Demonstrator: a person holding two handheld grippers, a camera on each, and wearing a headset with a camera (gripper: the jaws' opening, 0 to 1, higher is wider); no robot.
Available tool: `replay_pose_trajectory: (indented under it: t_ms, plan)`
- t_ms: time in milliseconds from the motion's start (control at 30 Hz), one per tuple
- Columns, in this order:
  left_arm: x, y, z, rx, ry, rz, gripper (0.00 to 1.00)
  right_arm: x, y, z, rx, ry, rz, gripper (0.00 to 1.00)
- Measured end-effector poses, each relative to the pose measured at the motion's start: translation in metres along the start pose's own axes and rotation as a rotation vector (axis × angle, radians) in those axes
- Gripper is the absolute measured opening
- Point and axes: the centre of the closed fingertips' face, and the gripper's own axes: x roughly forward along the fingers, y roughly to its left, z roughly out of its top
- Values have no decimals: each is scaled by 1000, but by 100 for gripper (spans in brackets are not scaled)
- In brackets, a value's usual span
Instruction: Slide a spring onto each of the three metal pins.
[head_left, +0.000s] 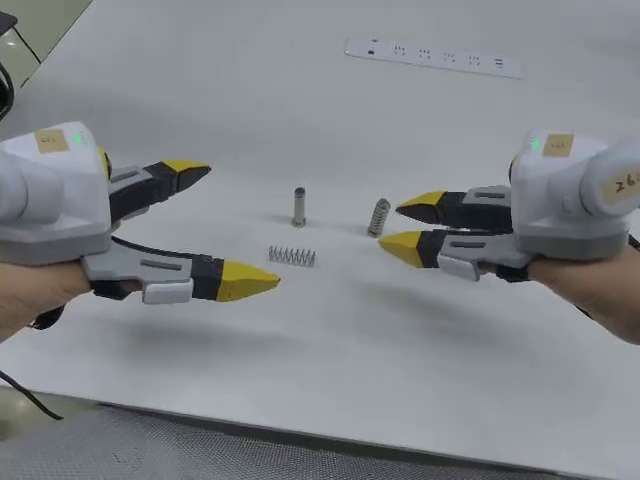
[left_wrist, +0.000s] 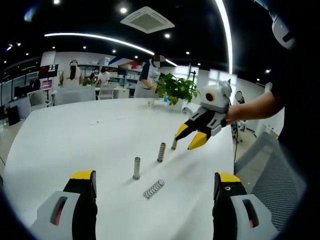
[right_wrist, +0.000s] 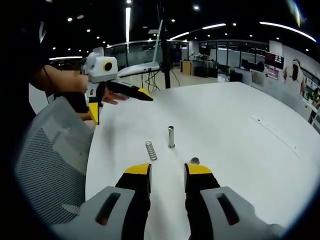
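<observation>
Spring (head_left: 292, 256) lies loose on the bench (head_left: 330, 350), centre frame, just below bare pin (head_left: 299, 206). Likely light, squashy, rolls easily; pinch gently across middle coils. Left hand-held gripper (head_left: 240, 226) spread wide, right hand-held gripper (head_left: 391, 227) narrowly parted; both empty.

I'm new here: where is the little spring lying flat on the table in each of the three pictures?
Head view: spring mid-picture, just below the bare pin.
Left gripper view: low centre, right of that pin.
Right gripper view: centre, left of the pin.
Shared landmark: the bare pin, standing upright beside it.
</observation>
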Motion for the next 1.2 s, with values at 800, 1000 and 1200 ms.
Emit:
replay_pose_trajectory:
  t_ms: [800,1000,1200]
  plan:
    - [-4,2,-4,-6,6,6,94,32,23,10,-9,-4,63,23]
    - [-6,2,-5,-9,5,9,94,45,29,17,-33,-1,84,23]
    - [-6,2,-5,-10,5,11,94,58,37,20,-57,10,107,22]
